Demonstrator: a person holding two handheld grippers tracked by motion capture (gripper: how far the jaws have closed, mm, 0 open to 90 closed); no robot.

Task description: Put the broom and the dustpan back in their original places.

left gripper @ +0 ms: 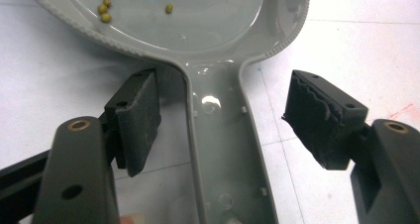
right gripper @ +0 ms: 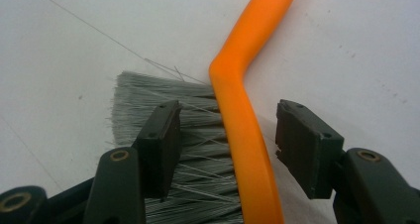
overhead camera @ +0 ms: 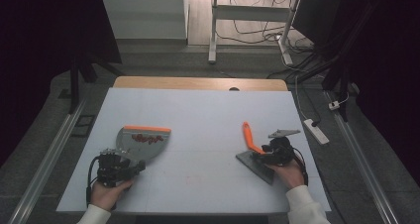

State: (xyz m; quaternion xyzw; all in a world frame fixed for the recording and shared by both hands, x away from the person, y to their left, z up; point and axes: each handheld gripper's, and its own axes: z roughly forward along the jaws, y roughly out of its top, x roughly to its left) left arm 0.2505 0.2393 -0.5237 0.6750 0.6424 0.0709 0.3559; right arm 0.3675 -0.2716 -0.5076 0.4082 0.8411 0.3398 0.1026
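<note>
Now both jaws stand released: left gripper (left gripper: 223,130) straddles the dustpan (overhead camera: 142,140) handle, right gripper (right gripper: 225,144) straddles the orange-handled brush (overhead camera: 253,149). Both lie on the surface (overhead camera: 208,115); debris sits in the pan, sweeping looks done.

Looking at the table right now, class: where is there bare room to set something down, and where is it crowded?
Free: the middle stretch between the dustpan and the brush, and the far strip of the table. Crowded: the near corners, around the left gripper and right gripper.
</note>
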